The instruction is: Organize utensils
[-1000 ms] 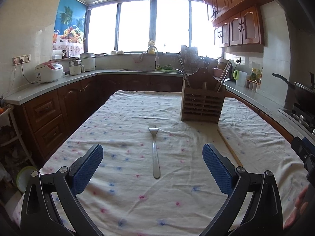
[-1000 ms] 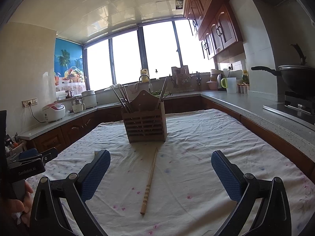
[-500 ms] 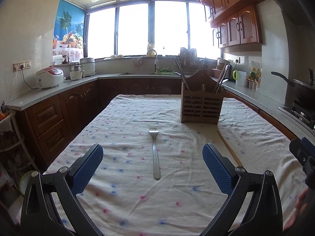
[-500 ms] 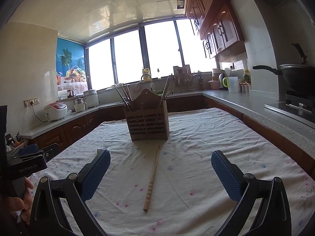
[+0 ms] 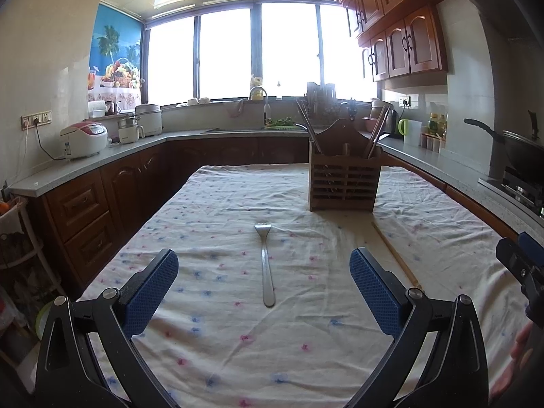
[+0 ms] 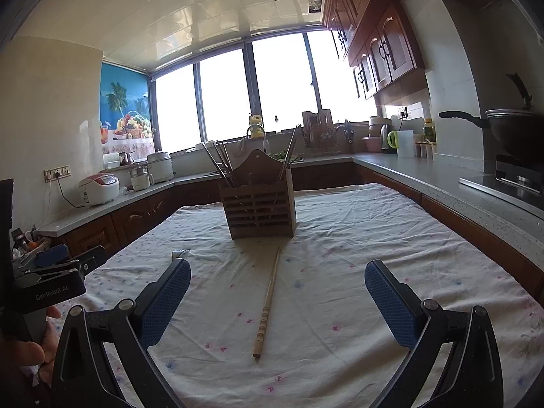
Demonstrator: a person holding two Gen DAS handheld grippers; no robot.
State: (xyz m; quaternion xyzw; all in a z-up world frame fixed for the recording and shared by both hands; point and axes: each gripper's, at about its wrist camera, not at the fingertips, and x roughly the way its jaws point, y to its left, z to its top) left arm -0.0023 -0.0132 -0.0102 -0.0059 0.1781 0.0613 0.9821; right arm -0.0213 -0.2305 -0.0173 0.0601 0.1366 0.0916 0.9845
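A steel fork [image 5: 265, 264] lies flat on the flowered tablecloth [image 5: 221, 210], tines pointing away, straight ahead of my left gripper [image 5: 264, 285], which is open and empty just short of the handle end. A wooden chopstick [image 6: 268, 302] lies on the cloth ahead of my right gripper [image 6: 277, 292], also open and empty. The same chopstick [image 5: 396, 255] shows right of the fork in the left wrist view. A slatted wooden utensil holder [image 5: 343, 178] stands upright beyond both, with several chopsticks and utensils in it; the holder [image 6: 260, 205] faces the right gripper.
The table is ringed by dark wood cabinets with grey counters [image 5: 102, 156]. A rice cooker [image 5: 83, 137] sits on the left counter, a wok [image 6: 510, 129] on the stove at the right. The other hand-held gripper [image 6: 51, 278] shows at the left edge of the right view.
Both cameras have tilted down and come slightly nearer the table; the fork and chopstick sit a little higher in view. Nothing on the cloth has moved and both grippers stay open.
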